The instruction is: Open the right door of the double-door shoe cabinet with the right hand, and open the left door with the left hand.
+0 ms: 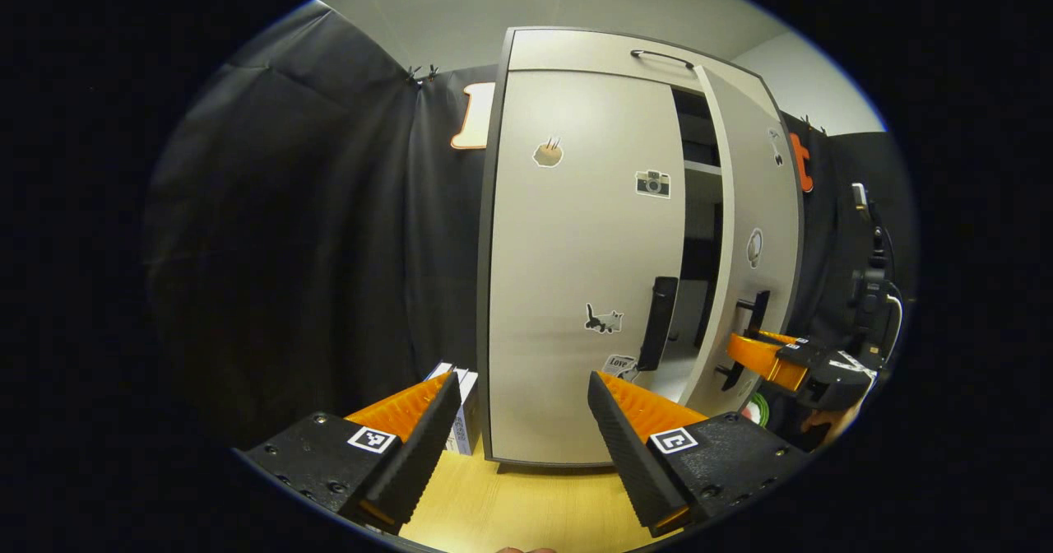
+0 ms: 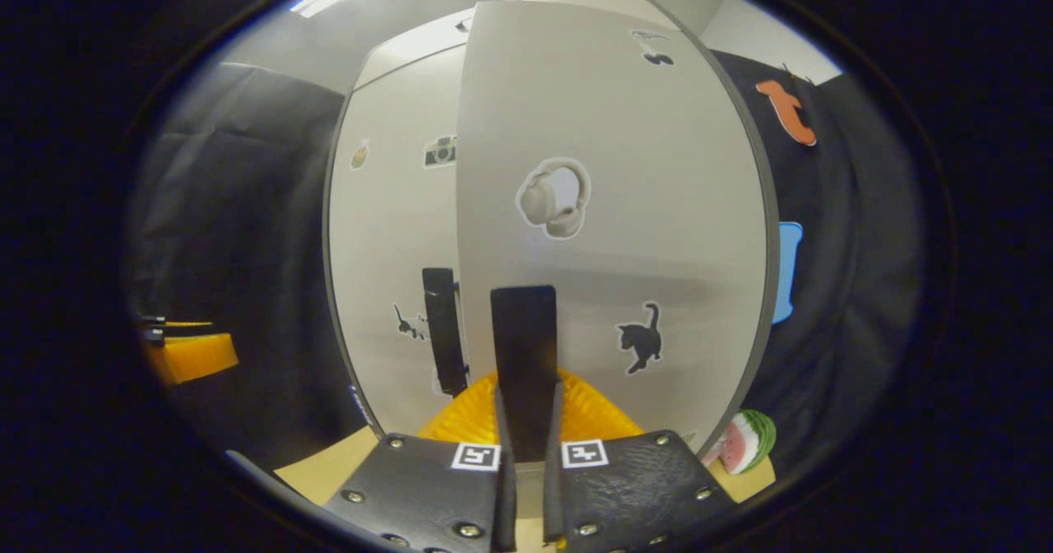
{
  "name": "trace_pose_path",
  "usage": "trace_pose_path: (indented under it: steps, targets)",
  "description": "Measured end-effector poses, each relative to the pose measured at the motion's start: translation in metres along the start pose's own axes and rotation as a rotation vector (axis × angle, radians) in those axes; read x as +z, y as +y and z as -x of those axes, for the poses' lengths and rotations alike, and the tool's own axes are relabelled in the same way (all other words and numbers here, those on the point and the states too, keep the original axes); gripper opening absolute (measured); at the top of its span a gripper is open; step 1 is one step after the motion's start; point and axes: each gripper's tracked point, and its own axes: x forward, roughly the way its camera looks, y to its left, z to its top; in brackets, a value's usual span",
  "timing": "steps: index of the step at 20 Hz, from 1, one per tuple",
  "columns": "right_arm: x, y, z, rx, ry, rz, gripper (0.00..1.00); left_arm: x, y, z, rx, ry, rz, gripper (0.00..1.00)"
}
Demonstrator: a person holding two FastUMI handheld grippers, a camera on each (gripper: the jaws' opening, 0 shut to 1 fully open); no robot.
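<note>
I have one shoe cabinet (image 1: 576,51) in front of me, standing upright on the wooden counter (image 1: 526,504), with two doors and two dark vertical handles, one per door. The right door (image 2: 609,207) is swung partly out from the cabinet; the left door (image 1: 584,265) sits flush and closed. Through the gap between them I can see a dark interior with at least one shelf (image 1: 701,166); I cannot tell whether anything lies on it.

My right gripper (image 2: 526,429) is pressed together on the right door's handle (image 2: 524,355), one finger on each side of the bar. In the left gripper view the same gripper (image 1: 761,355) sits at that handle on the cabinet's right. My left gripper (image 1: 522,413) is spread wide and holds nothing, in front of the closed left door and apart from its handle (image 1: 658,322).

Stickers on the left door: I count four clearly, a round brown one, a camera (image 1: 652,183), a cat (image 1: 604,319) and a small one by the foot of the handle. On the right door I count three: headphones (image 2: 555,197), a black cat (image 2: 642,337) and a small dark one near the top.

Left of the cabinet's base stands one small box (image 1: 462,413) on the counter. Right of the base lies one watermelon-slice toy (image 2: 744,440).
</note>
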Motion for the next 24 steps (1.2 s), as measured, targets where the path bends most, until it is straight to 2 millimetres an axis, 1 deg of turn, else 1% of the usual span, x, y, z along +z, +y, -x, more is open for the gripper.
trace_pose_path:
  steps: [3,8,9,10,12,13,16,17,19,24]
  targets:
    - [0.000,-0.001,0.003,-0.006,-0.001,-0.011,0.13,-0.001,0.001,0.003,0.007,0.004,-0.004,0.96]
    - [0.000,-0.006,0.013,0.013,0.009,-0.030,0.13,-0.003,0.009,0.006,0.032,0.002,0.000,0.96]
    - [0.001,-0.007,0.014,0.010,0.008,-0.027,0.13,-0.003,0.009,0.006,0.035,0.003,0.005,0.93]
    - [0.001,-0.008,0.016,0.008,0.009,-0.032,0.13,-0.005,0.009,0.006,0.035,0.005,0.007,0.96]
    - [0.001,-0.011,0.022,0.004,0.004,-0.045,0.13,-0.008,0.008,0.006,0.034,0.010,0.009,0.96]
    - [0.001,-0.013,0.026,0.000,0.000,-0.044,0.13,-0.009,0.008,0.005,0.032,0.013,0.009,0.93]
    - [-0.001,-0.017,0.032,-0.016,-0.007,-0.041,0.13,-0.015,0.003,0.003,0.022,0.027,0.013,0.93]
    - [-0.001,-0.020,0.036,-0.021,-0.009,-0.044,0.13,-0.017,0.002,0.003,0.018,0.032,0.012,0.96]
    - [-0.001,-0.024,0.044,-0.039,-0.013,-0.047,0.13,-0.019,0.000,0.002,0.012,0.037,0.009,0.96]
    - [-0.002,-0.039,0.065,-0.102,-0.031,-0.041,0.12,-0.022,-0.012,-0.002,-0.021,0.045,0.004,0.96]
